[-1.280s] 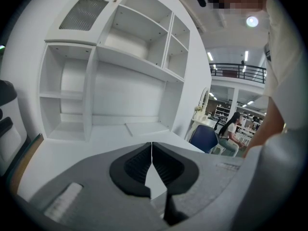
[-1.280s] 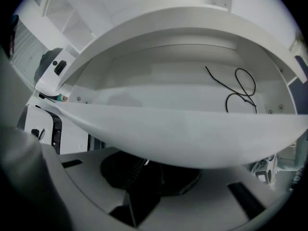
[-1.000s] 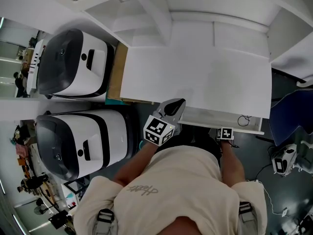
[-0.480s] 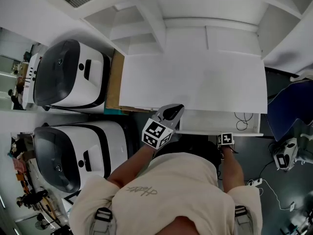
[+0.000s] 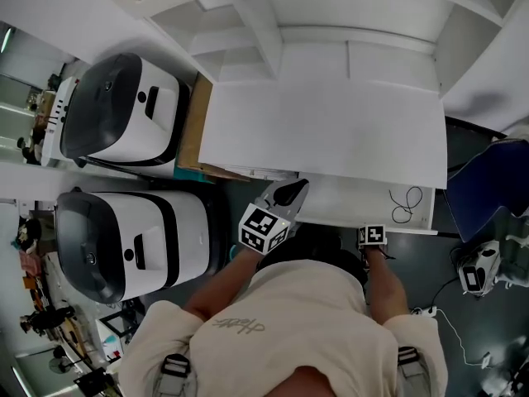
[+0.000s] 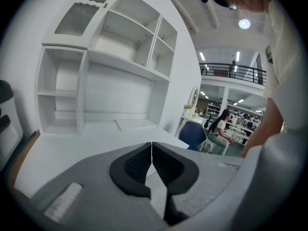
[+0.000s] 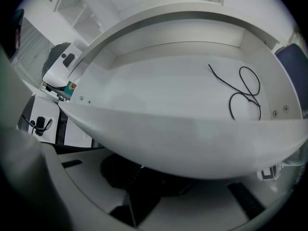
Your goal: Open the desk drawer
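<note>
The white desk (image 5: pixel 322 126) has its drawer (image 5: pixel 343 203) pulled partly out toward me, its front panel (image 7: pixel 192 138) filling the right gripper view. A thin black cable (image 5: pixel 405 203) lies looped on the drawer floor (image 7: pixel 159 81). My right gripper (image 5: pixel 372 230) sits at the drawer's front edge; in its own view the jaws (image 7: pixel 140 168) look closed just under the panel, which hides their tips. My left gripper (image 5: pixel 291 192) hovers at the desk's front edge left of the drawer, shut and holding nothing (image 6: pixel 152 150).
Two large white machines with dark lids (image 5: pixel 124 110) (image 5: pixel 132 238) stand left of the desk, a brown panel (image 5: pixel 197 122) between them and it. White shelving (image 5: pixel 248 23) rises behind the desktop. A blue chair (image 5: pixel 488 180) stands at the right.
The drawer has slid further out toward me, showing more of its floor and the cable. The right gripper came back with its front edge. The left gripper has hardly moved.
</note>
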A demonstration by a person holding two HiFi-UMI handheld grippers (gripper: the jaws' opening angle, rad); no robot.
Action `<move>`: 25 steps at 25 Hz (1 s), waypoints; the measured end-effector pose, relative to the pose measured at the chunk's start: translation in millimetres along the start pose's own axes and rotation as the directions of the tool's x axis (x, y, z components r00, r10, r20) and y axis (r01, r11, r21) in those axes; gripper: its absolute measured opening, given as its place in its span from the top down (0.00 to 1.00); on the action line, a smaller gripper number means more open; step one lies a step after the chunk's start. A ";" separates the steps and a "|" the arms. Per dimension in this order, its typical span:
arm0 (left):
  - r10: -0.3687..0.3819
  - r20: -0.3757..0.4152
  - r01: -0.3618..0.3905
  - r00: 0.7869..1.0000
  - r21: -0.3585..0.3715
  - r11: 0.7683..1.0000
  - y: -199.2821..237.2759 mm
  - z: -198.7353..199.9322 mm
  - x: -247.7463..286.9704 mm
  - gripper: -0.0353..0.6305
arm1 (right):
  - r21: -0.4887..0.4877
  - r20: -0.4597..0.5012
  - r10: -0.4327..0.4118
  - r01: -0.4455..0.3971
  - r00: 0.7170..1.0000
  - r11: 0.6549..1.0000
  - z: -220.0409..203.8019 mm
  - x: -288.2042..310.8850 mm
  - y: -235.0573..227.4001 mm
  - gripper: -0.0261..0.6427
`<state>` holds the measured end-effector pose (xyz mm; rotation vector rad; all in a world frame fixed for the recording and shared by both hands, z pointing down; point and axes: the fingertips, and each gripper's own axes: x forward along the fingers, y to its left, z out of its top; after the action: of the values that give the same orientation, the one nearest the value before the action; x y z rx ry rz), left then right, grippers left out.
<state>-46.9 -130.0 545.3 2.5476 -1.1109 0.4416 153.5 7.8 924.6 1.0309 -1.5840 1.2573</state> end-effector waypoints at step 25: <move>0.056 -0.003 -0.056 0.998 -0.026 0.998 -66.1 -37.5 -67.1 0.92 | 0.001 -0.004 0.036 -0.036 0.999 0.999 -59.8 -3.3 12.5 0.83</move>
<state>-46.7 -28.8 540.7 2.4980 -1.1822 0.4415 149.9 68.9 926.2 1.0036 -1.6055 1.2841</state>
